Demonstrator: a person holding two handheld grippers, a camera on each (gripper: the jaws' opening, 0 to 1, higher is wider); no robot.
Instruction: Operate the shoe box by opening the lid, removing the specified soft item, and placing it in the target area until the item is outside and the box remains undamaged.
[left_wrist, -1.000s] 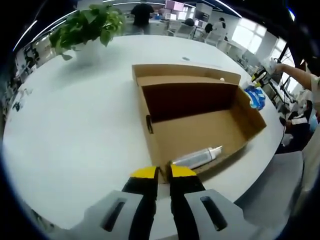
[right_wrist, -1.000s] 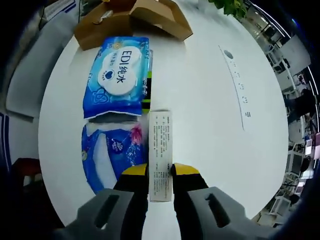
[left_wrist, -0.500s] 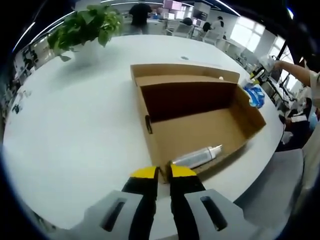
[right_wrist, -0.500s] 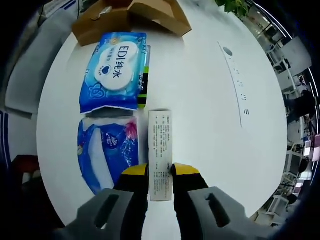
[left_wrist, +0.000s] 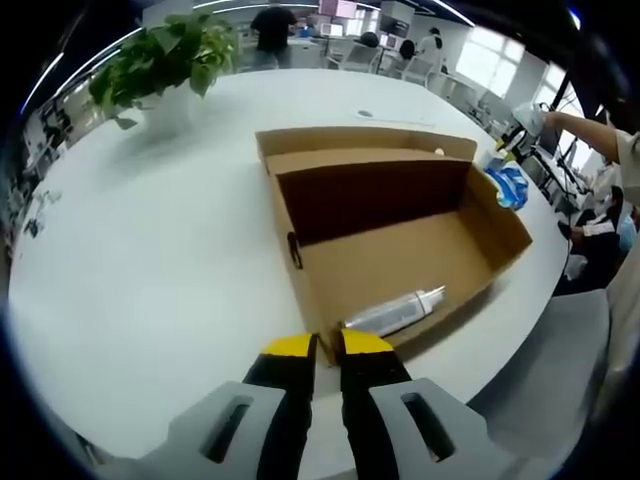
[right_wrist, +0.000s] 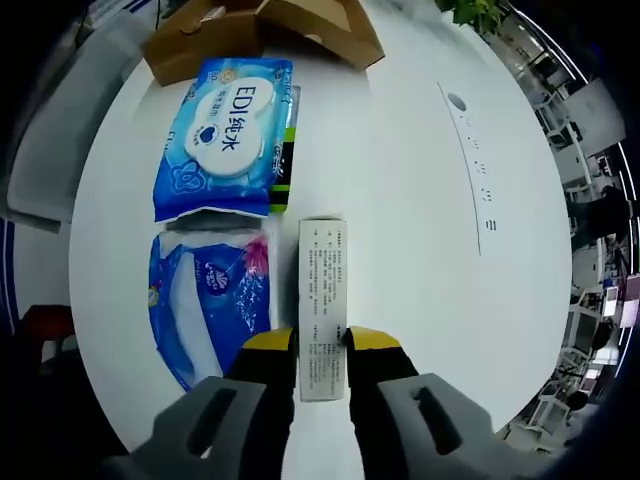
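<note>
Open brown cardboard shoe box (left_wrist: 400, 225) at frame centre on round white surface (left_wrist: 150, 250), shiny tube (left_wrist: 392, 312) inside, left gripper (left_wrist: 318, 345) clenched on box rim, right gripper (right_wrist: 322, 340) grasping flat white carton (right_wrist: 322, 305), glossy blue wipes packs (right_wrist: 228, 130) at upper left.

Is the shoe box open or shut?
Open: the shoe box lid is folded back, its inside exposed, with a tube lying on the floor.

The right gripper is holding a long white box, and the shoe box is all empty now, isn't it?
Not quite. The right gripper does hold the long white box between its jaws, but the shoe box is not empty. The left gripper view shows a silvery tube lying on its floor near the front wall.
</note>
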